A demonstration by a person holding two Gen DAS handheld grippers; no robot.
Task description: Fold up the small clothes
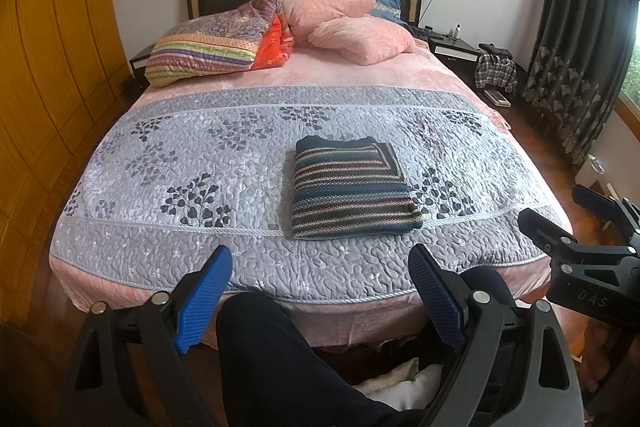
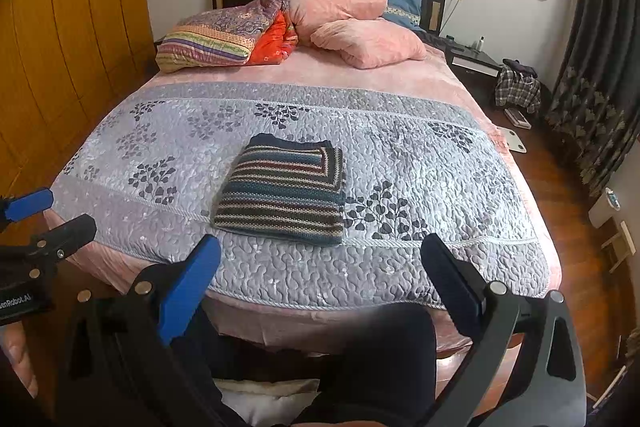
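A striped knitted sweater [image 1: 352, 187] [image 2: 286, 191] lies folded into a neat rectangle on the grey quilted bedspread [image 1: 200, 147] [image 2: 420, 155], near the foot of the bed. My left gripper [image 1: 322, 263] is open, held back off the foot edge of the bed, with nothing between its blue pads. My right gripper [image 2: 320, 255] is open too, also held back short of the sweater and holding nothing. Each gripper shows at the edge of the other's view: the right gripper [image 1: 560, 211] at the right side, the left gripper [image 2: 60, 211] at the left side.
Pillows [image 1: 348, 23] and a folded patterned quilt [image 1: 208, 47] lie at the headboard end. The person's dark trouser legs [image 1: 280, 355] [image 2: 380, 359] stand below the grippers. Wooden wardrobe [image 1: 48, 67] on the left, bedside table [image 1: 452, 47], plaid clothes [image 1: 494, 69] and dark curtains [image 1: 580, 47] on the right.
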